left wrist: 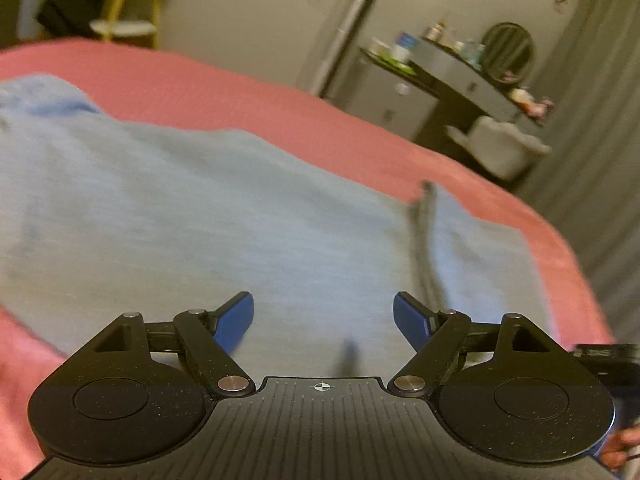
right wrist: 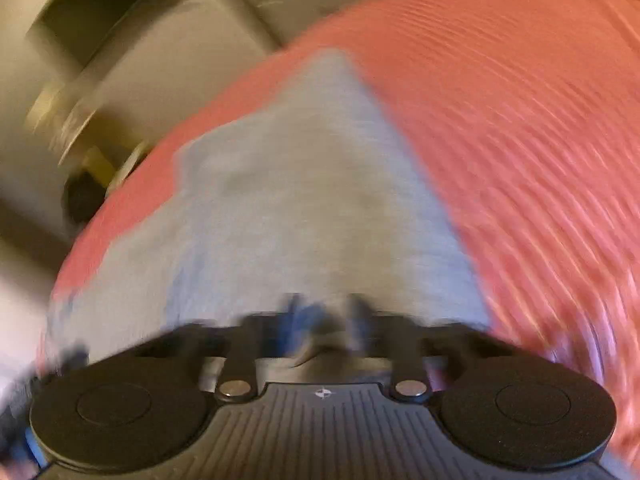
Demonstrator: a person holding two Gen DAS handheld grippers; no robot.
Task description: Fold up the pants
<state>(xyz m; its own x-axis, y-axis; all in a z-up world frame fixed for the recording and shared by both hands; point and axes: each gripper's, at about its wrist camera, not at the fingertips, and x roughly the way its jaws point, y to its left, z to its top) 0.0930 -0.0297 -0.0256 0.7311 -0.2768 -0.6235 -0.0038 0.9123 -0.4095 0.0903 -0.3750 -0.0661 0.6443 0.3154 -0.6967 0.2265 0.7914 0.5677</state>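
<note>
Light grey-blue pants (left wrist: 208,216) lie spread on a bed with a pink cover (left wrist: 240,92), presumably laid flat to give clean fold lines. The left tool (left wrist: 323,320) hovers over the cloth with its blue pads wide apart, holding nothing, likely ready to take an edge. The right tool (right wrist: 324,312) is motion-blurred; its pads sit close together with fabric apparently bunched between them, though the grip cannot be confirmed. A dark drawstring (left wrist: 424,240) crosses the soft knit.
</note>
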